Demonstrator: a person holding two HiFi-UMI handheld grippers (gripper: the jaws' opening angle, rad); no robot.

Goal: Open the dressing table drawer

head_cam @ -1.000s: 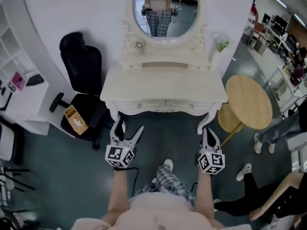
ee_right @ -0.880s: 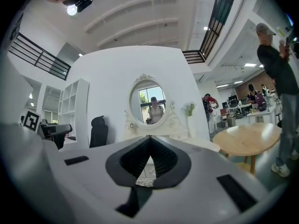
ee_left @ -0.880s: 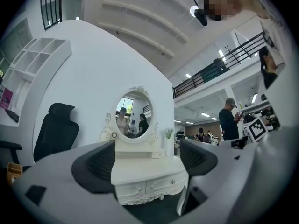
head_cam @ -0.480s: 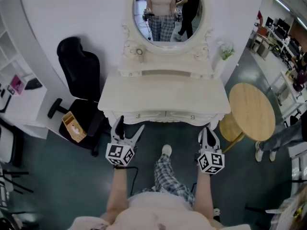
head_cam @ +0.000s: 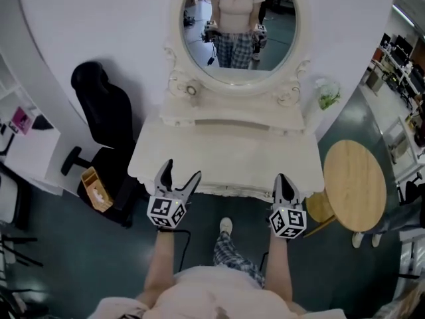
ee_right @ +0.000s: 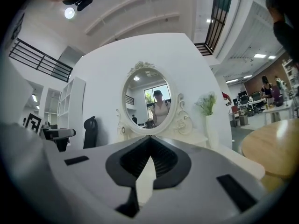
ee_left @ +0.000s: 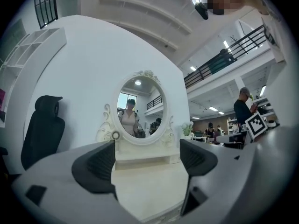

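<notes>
Cream-painted wood, glossy and carved with scrolls, forms the desk point(head_cam: 226, 151), with an oval mirror point(head_cam: 239, 25) in an ornate frame rising behind its flat top. The left tool point(head_cam: 180, 170) hovers over the front left of the top, its ribbed black jaws spread wide with nothing between them, only bare desktop ahead. The right tool point(head_cam: 284, 178) hovers over the front right edge, jaws closed together to a point and empty. A black padded office chair point(head_cam: 106, 111) stands off to the left tool's left, and a round pale wooden table point(head_cam: 355, 185) to the right tool's right.

A second ago both tools hung over the dark floor short of the desk; now they overlap its front edge. The drawer fronts with small knobs, plain to see then, now lie hidden beneath the overhanging top, just below the tool tips.
</notes>
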